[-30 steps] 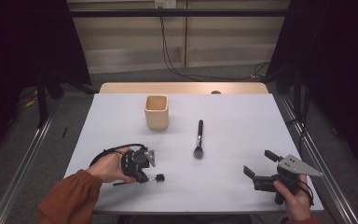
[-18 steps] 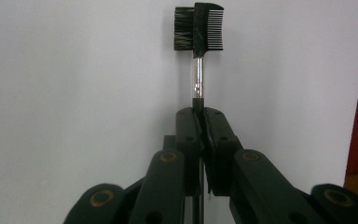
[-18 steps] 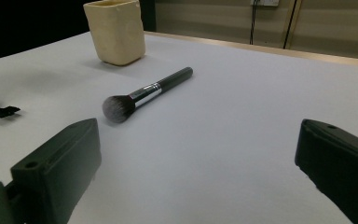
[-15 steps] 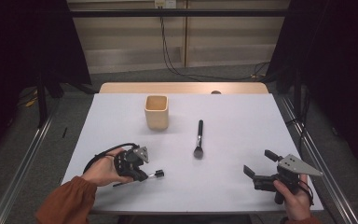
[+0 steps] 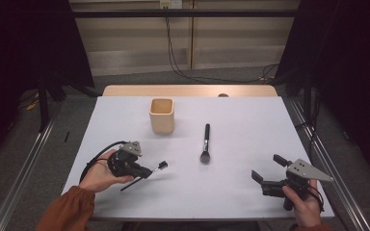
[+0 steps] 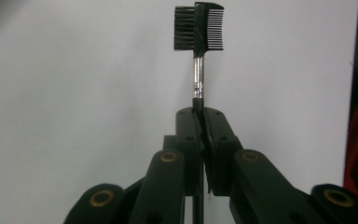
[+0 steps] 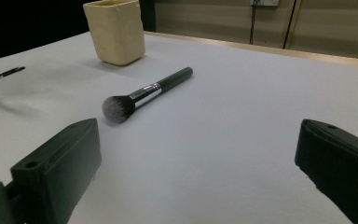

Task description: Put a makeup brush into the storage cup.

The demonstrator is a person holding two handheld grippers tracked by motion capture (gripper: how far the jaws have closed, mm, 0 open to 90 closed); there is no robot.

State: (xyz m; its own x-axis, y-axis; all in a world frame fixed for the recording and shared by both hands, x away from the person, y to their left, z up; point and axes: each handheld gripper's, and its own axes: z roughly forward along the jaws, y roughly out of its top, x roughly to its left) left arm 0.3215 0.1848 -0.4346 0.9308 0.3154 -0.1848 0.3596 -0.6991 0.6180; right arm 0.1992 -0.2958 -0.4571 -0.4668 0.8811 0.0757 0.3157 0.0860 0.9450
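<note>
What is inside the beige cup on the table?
In the high view the beige cup stands upright and its opening shows only a plain inner wall, with nothing sticking out. Its bottom is hidden by the near wall, so something small lying there cannot be ruled out.

Left tool clamped, lifted off the table; right tool gaping.

Rust-orange sleeve, black jaws
</note>
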